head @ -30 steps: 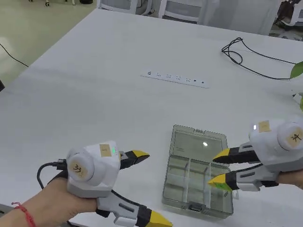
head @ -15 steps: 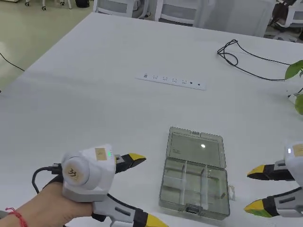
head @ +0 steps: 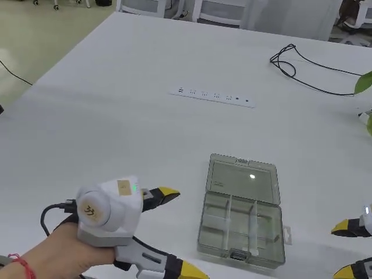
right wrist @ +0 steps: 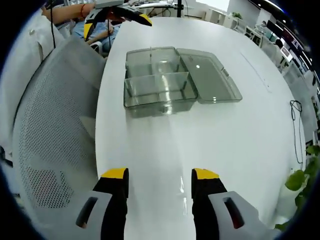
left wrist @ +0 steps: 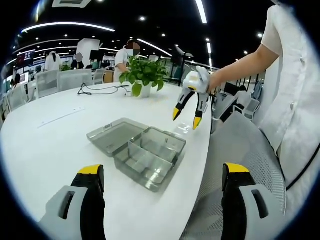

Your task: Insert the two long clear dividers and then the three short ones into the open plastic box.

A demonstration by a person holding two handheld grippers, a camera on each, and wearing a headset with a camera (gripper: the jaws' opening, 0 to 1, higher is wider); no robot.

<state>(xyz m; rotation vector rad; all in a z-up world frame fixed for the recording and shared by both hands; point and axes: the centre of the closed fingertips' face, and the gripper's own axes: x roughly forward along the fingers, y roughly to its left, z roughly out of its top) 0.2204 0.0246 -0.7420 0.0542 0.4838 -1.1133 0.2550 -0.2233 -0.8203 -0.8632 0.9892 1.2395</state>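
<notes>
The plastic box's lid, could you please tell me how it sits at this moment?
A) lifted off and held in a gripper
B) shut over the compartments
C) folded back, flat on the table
C: the lid lies hinged open, flat on the table, just behind the divided tray of the plastic box.

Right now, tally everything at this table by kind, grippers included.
grippers: 2, the left gripper and the right gripper
plastic box: 1
power strip: 1
black cable: 1
potted plant: 1
total: 6
</notes>
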